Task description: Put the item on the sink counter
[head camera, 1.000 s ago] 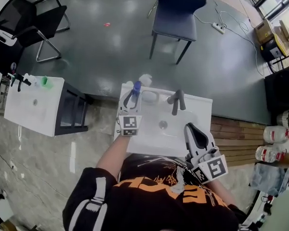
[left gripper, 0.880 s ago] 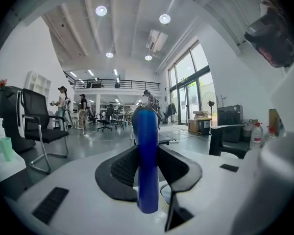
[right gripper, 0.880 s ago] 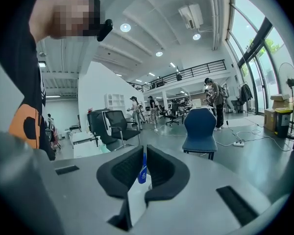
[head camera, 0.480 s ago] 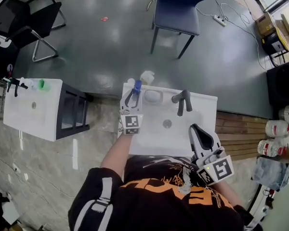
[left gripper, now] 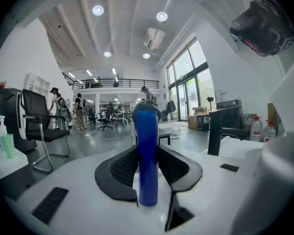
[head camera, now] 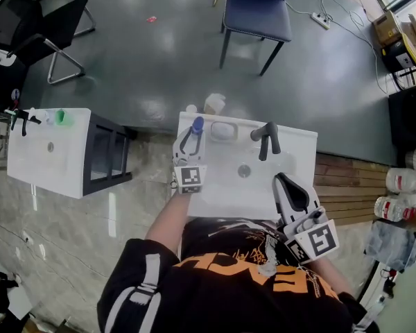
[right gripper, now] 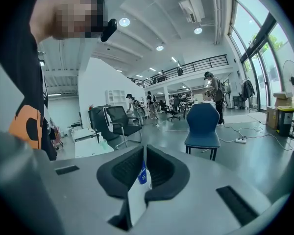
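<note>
- Blue item (head camera: 197,124): upright at the back-left corner of the sink counter (head camera: 295,155), about 11 o'clock from the drain (head camera: 244,171). It sits over the counter ledge. I can't tell from either view whether its base is touching down or hanging just above.
- Left gripper (head camera: 191,136): at 10 o'clock from the drain, jaws clamped on the blue item with one pad on each side.
- Soap dish (head camera: 222,131): just beside the item at its 3 o'clock, apart from it.
- Faucet (head camera: 265,139): at 1 o'clock from the drain, well clear of the placement spot.
- Right gripper (right gripper: 144,151): at 5 o'clock from the drain, off the front-right edge. Jaws are closed to a sliver with nothing between them, so it's idle.
- Progress, my read: transport looks done and the item is at the target spot. What's left is to confirm the base is seated, open the left jaws, and back off without tipping it. It's tall and narrow, so tipping on release is the main risk.
</note>
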### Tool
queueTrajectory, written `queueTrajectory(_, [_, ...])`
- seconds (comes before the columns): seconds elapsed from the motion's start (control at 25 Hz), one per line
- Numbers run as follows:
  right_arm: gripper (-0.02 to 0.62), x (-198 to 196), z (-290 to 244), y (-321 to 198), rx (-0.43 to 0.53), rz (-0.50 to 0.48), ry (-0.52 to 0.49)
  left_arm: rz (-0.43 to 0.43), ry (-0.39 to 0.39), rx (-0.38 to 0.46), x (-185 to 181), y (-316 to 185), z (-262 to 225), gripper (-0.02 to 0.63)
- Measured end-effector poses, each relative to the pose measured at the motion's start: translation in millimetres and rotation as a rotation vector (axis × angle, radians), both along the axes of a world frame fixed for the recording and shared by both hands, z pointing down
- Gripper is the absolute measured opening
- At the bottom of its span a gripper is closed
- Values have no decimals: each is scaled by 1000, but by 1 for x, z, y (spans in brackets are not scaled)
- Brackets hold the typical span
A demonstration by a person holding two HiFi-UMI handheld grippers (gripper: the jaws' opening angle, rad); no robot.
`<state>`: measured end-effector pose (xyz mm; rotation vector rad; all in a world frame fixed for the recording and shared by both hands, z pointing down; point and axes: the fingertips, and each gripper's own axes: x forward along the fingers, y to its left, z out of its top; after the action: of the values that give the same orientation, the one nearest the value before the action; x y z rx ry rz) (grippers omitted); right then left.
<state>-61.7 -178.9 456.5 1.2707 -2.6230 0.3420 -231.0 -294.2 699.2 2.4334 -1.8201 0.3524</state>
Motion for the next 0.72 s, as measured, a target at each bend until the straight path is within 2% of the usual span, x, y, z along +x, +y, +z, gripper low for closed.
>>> queueTrajectory(0.16, [35,1,-1,2,-1,0,-15,-3,-7,-18,-1,2,0,153])
queueTrajectory(0.32, [36,8,-3,5,6,9,-30,27,15,-10,10,7,-7,281])
queueTrajectory(0.48, [35,11,-4,10,11,11,-42,15,10,-10,12,11,-13,296])
queueTrajectory(0.6, [36,13,-6,12,19,12,-51,-29,29,57,3,18,-37,304])
queueTrajectory(0.72, [37,21,-9,13,28,20,-64,-100,161,190,-7,37,-110,299])
